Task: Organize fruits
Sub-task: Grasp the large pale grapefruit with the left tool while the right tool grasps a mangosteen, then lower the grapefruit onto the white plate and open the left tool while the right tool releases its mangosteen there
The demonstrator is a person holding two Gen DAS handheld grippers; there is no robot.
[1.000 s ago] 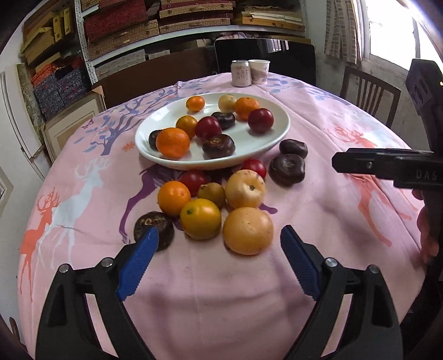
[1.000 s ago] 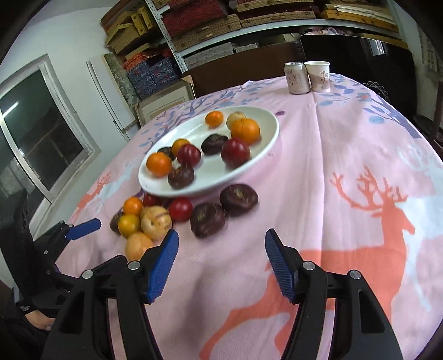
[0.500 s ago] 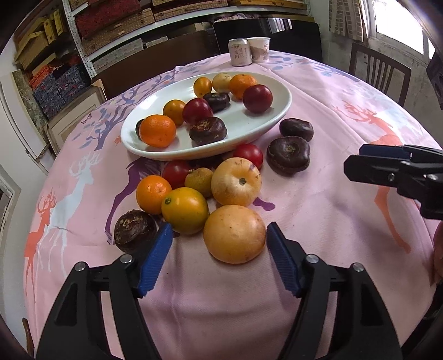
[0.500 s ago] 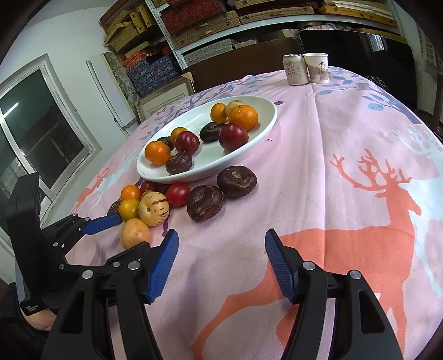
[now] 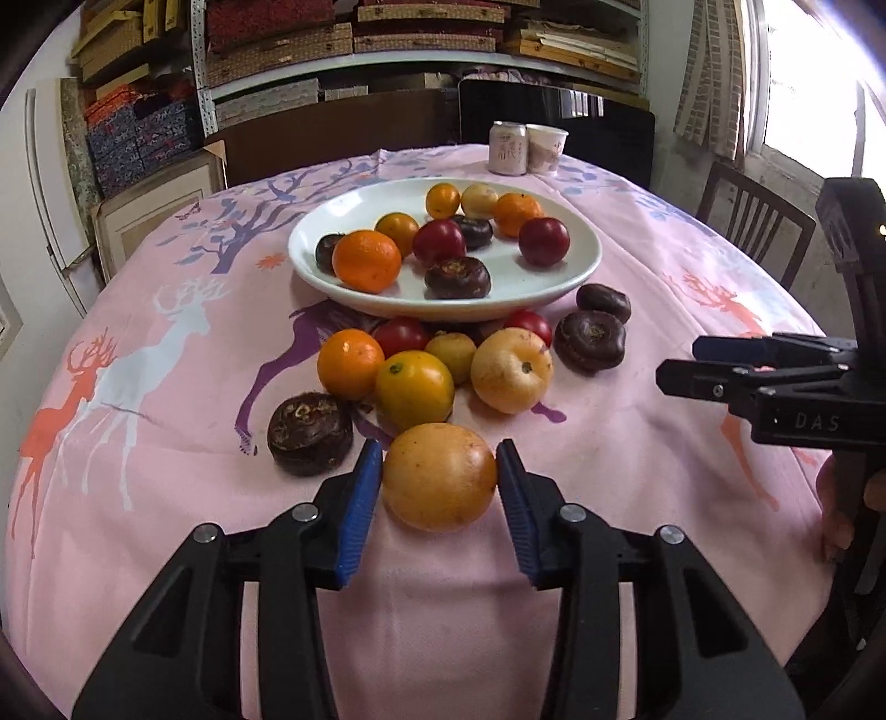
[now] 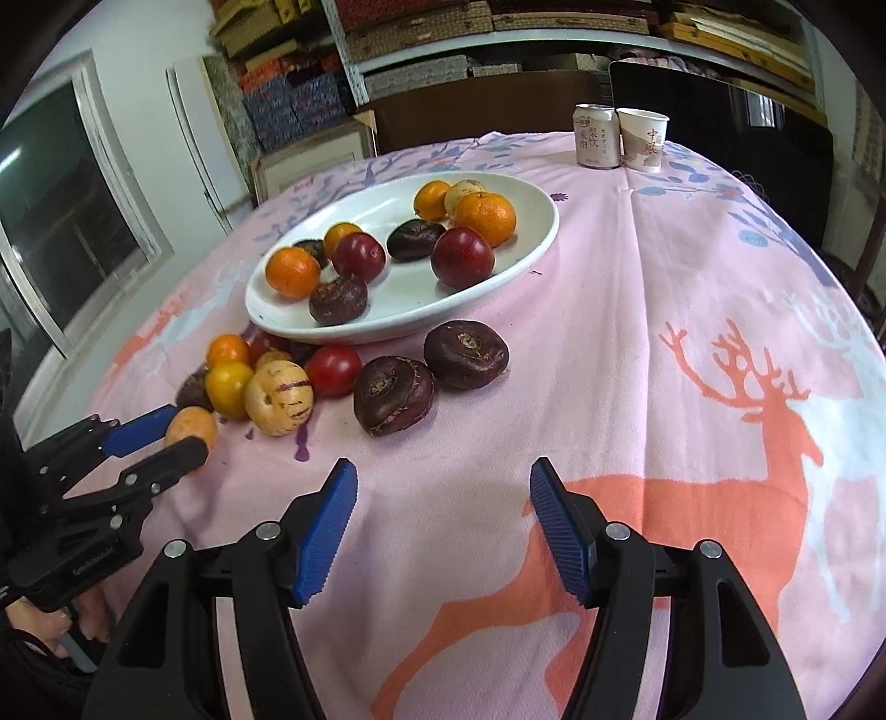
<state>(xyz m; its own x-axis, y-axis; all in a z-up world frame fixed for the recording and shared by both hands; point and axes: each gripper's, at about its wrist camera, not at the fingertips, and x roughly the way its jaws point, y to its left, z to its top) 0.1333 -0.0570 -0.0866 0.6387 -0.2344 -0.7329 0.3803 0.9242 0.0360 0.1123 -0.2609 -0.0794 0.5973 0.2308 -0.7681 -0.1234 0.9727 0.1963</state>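
Pink tablecloth [image 5: 637,443] | left gripper [image 5: 439,487] clasps yellow-orange fruit [image 5: 439,476] (roundish, no clear axis)

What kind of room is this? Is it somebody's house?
Probably a dining or store room in a home: a round table with a pink deer cloth, a wooden chair, and shelves stacked with boxes.
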